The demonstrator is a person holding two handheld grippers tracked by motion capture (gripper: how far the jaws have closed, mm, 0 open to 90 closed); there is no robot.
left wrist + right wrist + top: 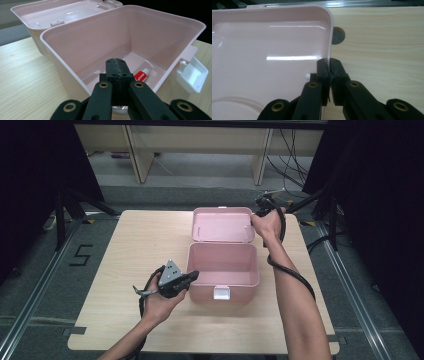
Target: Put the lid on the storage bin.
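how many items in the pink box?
1: a small red-and-white tube on the box floor, near the front wall by the latch. The closed left fingers may hide more.

Even overhead light is cast on the pale wooden table [125,270], while the surroundings are left dark. White glare streaks are seen on the glossy pink plastic box lid [269,50]. The nearest black jaws are rendered softly blurred.

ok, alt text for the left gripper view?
The shut left tongs hover over the near rim of an open pink plastic box, which holds a small red-and-white tube on its floor. The white latch hangs at the right; the lid lies open behind, on a wooden table.
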